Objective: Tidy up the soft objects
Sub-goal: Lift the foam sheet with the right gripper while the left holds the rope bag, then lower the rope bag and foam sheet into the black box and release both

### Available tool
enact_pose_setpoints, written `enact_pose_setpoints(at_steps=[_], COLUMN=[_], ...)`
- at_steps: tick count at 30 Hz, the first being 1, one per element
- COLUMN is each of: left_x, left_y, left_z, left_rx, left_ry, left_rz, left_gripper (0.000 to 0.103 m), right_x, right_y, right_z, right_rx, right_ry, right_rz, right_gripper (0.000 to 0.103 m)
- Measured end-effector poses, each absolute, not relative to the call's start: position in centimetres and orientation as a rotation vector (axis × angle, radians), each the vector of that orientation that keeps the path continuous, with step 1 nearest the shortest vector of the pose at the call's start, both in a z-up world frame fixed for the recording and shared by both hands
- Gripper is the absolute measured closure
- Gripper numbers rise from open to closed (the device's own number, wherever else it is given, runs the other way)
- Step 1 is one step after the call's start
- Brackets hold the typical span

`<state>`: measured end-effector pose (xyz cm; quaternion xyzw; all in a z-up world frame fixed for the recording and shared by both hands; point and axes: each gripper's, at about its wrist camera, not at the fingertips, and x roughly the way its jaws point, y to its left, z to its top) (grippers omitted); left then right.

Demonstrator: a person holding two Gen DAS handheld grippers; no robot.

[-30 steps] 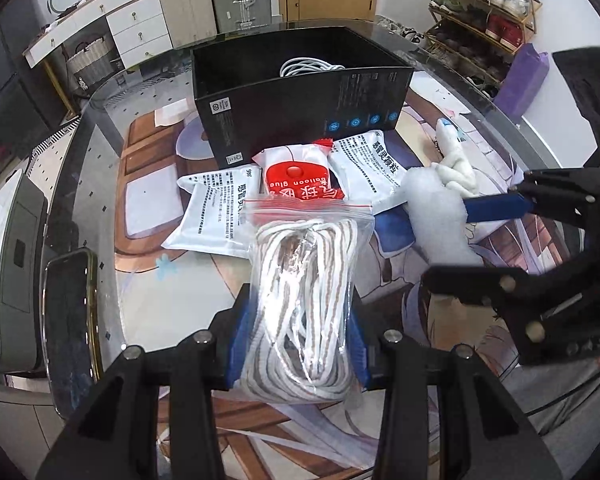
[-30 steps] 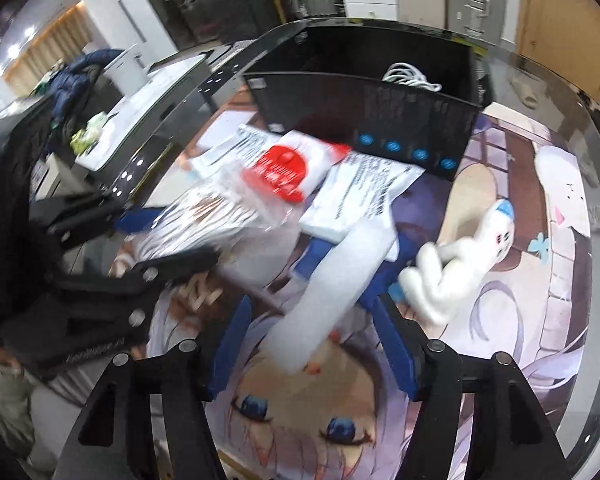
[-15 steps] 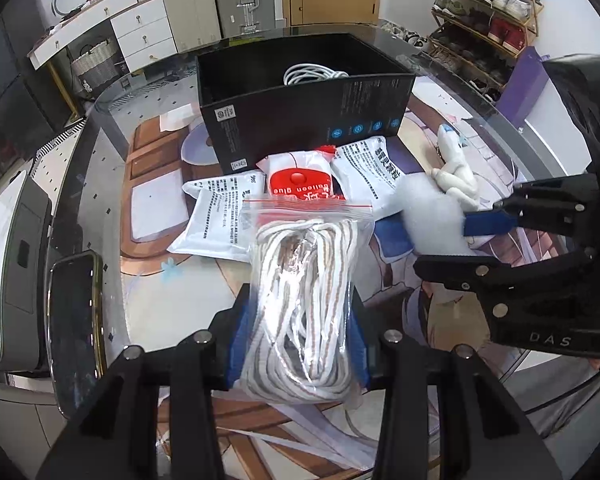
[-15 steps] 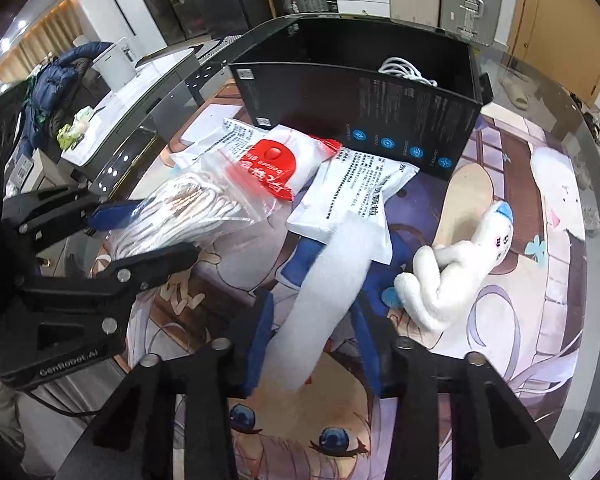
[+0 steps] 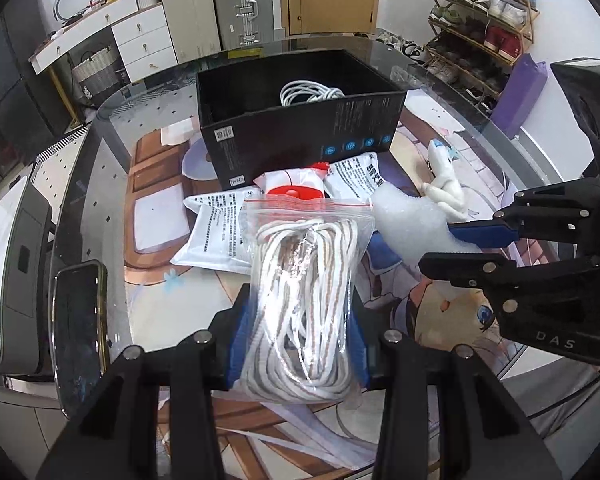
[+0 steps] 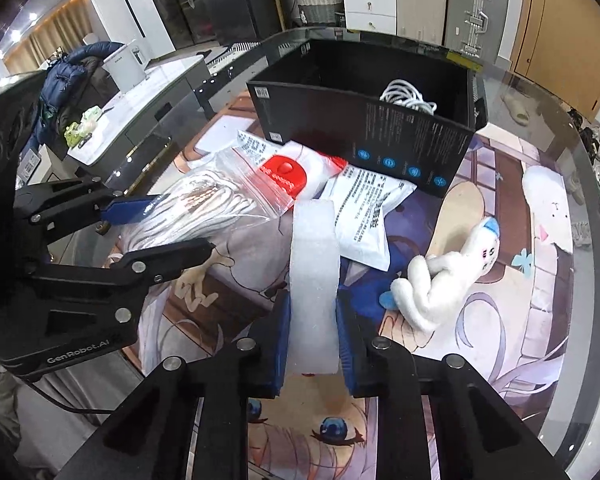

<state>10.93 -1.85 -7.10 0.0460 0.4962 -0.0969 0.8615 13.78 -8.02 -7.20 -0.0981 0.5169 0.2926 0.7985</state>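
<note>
My left gripper (image 5: 298,344) is shut on a clear zip bag of white rope (image 5: 304,304), held above the table; the bag also shows in the right wrist view (image 6: 216,204). My right gripper (image 6: 313,342) is shut on a white foam strip (image 6: 314,280), which shows in the left wrist view (image 5: 412,228) too. An open black box (image 5: 300,120) stands at the back with a coiled white cable (image 5: 308,92) inside. Before it lie a red-and-white pouch (image 6: 292,172), white printed packets (image 6: 370,208) and a white plush toy (image 6: 444,280).
A phone (image 5: 78,320) lies at the table's left edge. The round glass table (image 6: 580,320) carries a printed cartoon mat. A printer (image 5: 8,272) stands left of the table. A shoe rack (image 5: 484,20) and a purple bag (image 5: 520,92) stand beyond the table's right side.
My right gripper has closed on the foam strip and lifted it. My left gripper has raised the rope bag a little.
</note>
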Motion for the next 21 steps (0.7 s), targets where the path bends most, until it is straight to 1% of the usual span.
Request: enact_pose_setpoints(at_steps=[11,16,21], left_x=[11.0,11.5,12.8], left_y=[-1.3,-1.1,-0.2], left_z=[-4.3,-2.6,-0.9], left_rx=[0.093,0.102,0.054], left_ry=[0.943,0.873,0.804], left_rz=[-0.179,-0.176,-0.159], left_gripper=[0.062,0.062,0.062], right_x=[13.1,13.2,14.0], right_y=[-8.8,-8.9,-8.5], right_z=[-3.1,-0.4,2.0], right_rx=[-0.175,-0.166,-0.157], right_ry=[1.010,0.919,0.831], right_rz=[0.642,0.621,0.594], right_gripper=[0.081,0.081,0.081])
